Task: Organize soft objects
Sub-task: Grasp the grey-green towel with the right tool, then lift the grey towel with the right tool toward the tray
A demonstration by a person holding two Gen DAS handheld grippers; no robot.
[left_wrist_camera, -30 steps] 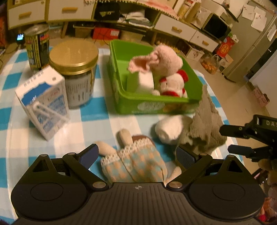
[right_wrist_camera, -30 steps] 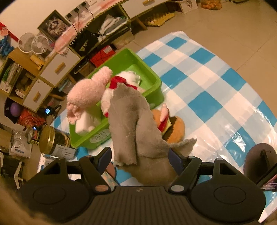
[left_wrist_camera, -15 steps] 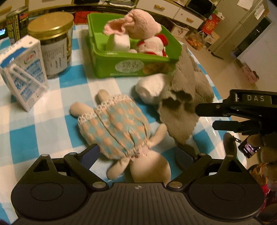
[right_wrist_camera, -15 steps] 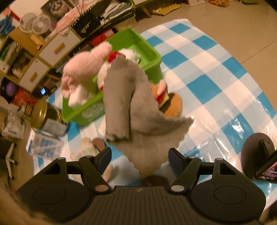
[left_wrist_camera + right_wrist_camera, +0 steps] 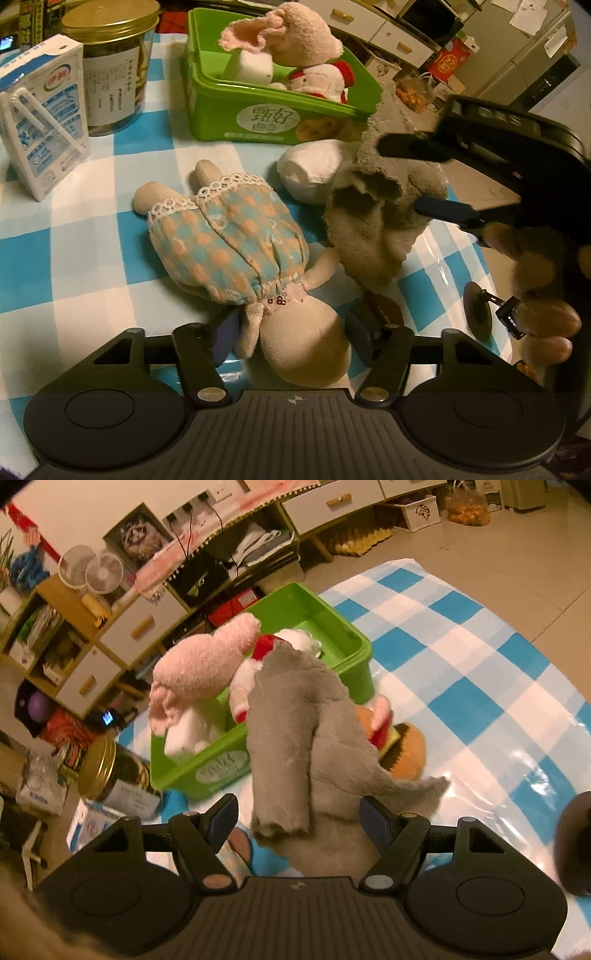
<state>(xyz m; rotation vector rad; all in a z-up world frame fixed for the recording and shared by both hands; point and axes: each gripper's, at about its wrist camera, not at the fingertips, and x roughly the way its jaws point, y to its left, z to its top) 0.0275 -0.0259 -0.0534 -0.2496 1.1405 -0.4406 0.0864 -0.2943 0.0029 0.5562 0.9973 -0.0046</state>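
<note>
A rabbit doll (image 5: 229,240) in a checked peach and blue dress lies on the blue and white checked tablecloth (image 5: 92,221). My left gripper (image 5: 291,334) has its jaws closing on the doll's head, and both pads touch it. My right gripper (image 5: 299,819) is shut on a grey fluffy cloth (image 5: 295,716), which hangs bunched from its fingers. In the left wrist view that right gripper (image 5: 424,181) and the grey cloth (image 5: 369,236) sit right of the doll. Behind them stands a green bin (image 5: 258,110) holding a pink plush (image 5: 303,37), a white block and a red and white plush.
A milk carton (image 5: 44,114) and a gold-lidded jar (image 5: 110,62) stand left of the bin. A white rolled plush (image 5: 306,177) lies in front of the bin, and a hamburger plush (image 5: 406,746) lies beside it. The table edge runs close on the right. Cabinets line the far wall.
My left gripper came down over the doll toward its head and its jaws narrowed onto it. The right gripper carried the grey cloth a little lower, still gripped.
</note>
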